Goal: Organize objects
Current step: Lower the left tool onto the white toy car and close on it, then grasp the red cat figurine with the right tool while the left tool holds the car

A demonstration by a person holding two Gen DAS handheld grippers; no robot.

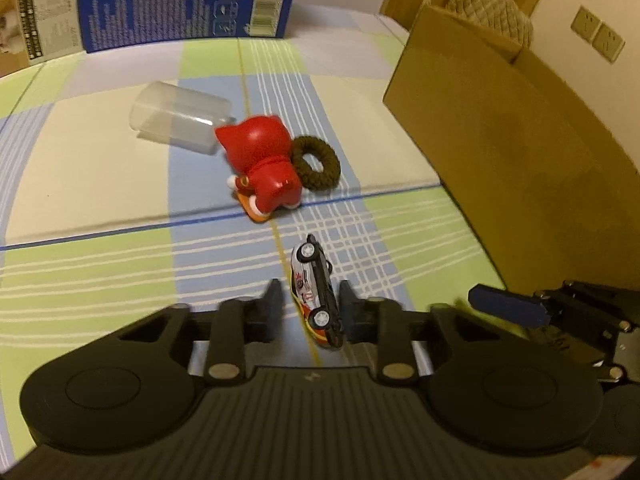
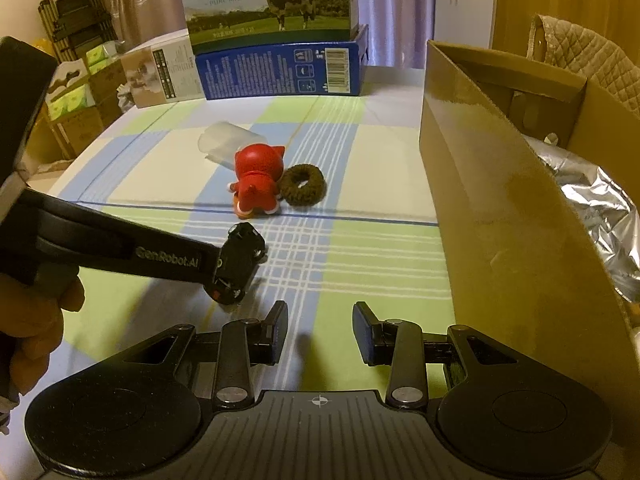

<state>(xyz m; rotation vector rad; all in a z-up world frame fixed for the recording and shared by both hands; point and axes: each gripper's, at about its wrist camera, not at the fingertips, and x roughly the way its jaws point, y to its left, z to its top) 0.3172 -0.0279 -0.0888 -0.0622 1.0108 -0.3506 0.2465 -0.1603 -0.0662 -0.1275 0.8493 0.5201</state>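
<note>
A: Item nearest the lens?

B: A toy car [image 1: 314, 292], turned on its side with the wheels facing left, is found between the fingers of the left gripper [image 1: 308, 300]. The right finger [image 1: 347, 300] appears to touch it; the left stands off a little, so a firm grasp cannot be confirmed. In the right wrist view the car [image 2: 238, 266] is seen at that gripper's tip, low over the tablecloth [image 2: 360, 264] near the table's front edge.

A: And the right gripper [image 2: 320, 332]?

B: Released, jaws apart, nothing between them; it is held beside the cardboard box [image 2: 500, 208], likely kept ready.

A: Remaining stock?

B: A red figurine [image 1: 258, 168] is lying mid-table, a brown hair tie [image 1: 316, 162] touching its right side, a clear plastic cup [image 1: 180, 118] tipped over behind it. Milk cartons [image 2: 276, 20] are stacked at the far edge.

A: Purpose of the box?

B: Judged to be the collecting bin: it is open-topped at the right edge, with silver foil [image 2: 600, 208] already inside.
</note>
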